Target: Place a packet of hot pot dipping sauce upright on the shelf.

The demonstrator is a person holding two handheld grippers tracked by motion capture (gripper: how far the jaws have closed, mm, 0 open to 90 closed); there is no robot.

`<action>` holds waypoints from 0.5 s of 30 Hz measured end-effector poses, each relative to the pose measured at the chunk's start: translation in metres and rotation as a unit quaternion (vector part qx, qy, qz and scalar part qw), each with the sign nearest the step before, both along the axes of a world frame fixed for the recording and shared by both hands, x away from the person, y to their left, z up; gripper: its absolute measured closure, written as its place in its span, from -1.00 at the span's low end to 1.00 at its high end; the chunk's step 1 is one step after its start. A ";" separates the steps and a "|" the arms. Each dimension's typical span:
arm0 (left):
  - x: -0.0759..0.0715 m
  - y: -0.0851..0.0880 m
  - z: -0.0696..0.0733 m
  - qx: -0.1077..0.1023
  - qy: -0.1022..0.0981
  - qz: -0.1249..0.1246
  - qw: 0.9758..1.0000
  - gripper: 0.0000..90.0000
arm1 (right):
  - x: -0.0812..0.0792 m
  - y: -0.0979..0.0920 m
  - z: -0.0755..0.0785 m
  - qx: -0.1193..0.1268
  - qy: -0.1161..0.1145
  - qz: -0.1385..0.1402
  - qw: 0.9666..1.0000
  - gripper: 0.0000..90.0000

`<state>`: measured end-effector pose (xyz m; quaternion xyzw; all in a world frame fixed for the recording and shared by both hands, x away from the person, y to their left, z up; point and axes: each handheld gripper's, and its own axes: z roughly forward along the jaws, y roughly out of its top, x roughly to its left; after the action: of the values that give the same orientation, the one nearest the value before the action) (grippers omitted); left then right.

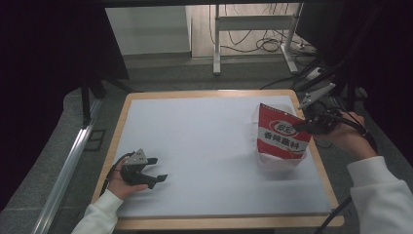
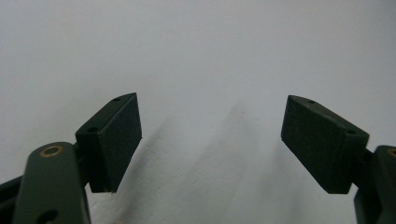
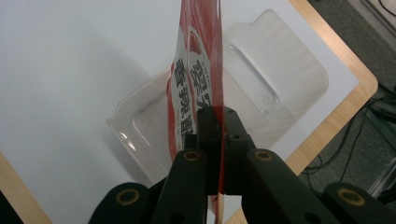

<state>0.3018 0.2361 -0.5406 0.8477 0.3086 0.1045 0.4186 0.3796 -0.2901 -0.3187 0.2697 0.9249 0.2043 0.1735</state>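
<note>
At approx 3 o'clock on the white table [image 1: 204, 146], the red packet [image 1: 282, 134] hangs upright over a clear plastic tray [image 1: 277, 163], its lower edge down inside the tray; whether it touches the tray floor can't be made out. Packet's white lettering is too small to read in the high view, and in the right gripper view the packet [image 3: 198, 60] is seen edge-on, top cut off by the frame. The tray [image 3: 261, 70] is see-through, so its rim is faint vs the white surface. Right gripper [image 1: 301, 126] comes in from 3 o'clock, roughly level, jaws pinched tight on the packet's edge; the hand behind it is partly covered by gripper body and cable. Left gripper [image 1: 157, 169] sits at approx 7 o'clock near the table's front-left corner, resting low on the surface, pointing toward 3 o'clock, jaws spread wide w/ nothing between them; left gripper view shows bare white table between the pads [image 2: 114, 140].
</note>
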 end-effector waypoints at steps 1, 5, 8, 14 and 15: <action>0.000 0.000 0.000 0.000 0.000 0.000 1.000 -0.56 | 0.000 -0.001 -0.001 0.002 0.001 0.000 1.000 0.96; 0.000 0.000 0.000 0.001 0.000 -0.001 1.000 -0.56 | -0.001 -0.003 -0.001 0.008 -0.001 -0.002 1.000 0.93; 0.000 -0.001 0.000 0.002 0.000 -0.001 1.000 -0.56 | -0.002 -0.003 0.000 0.025 -0.021 -0.012 0.999 0.58; 0.000 -0.001 0.000 0.001 -0.001 -0.001 1.000 -0.56 | -0.006 0.010 0.013 0.071 -0.067 -0.021 0.995 0.16; 0.000 0.000 0.000 0.002 -0.001 -0.001 1.000 -0.56 | -0.008 0.019 0.019 0.093 -0.083 -0.021 0.992 0.10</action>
<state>0.3021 0.2357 -0.5407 0.8485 0.3074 0.1057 0.4176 0.3714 -0.2708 -0.2998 0.2857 0.8785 0.3076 0.2279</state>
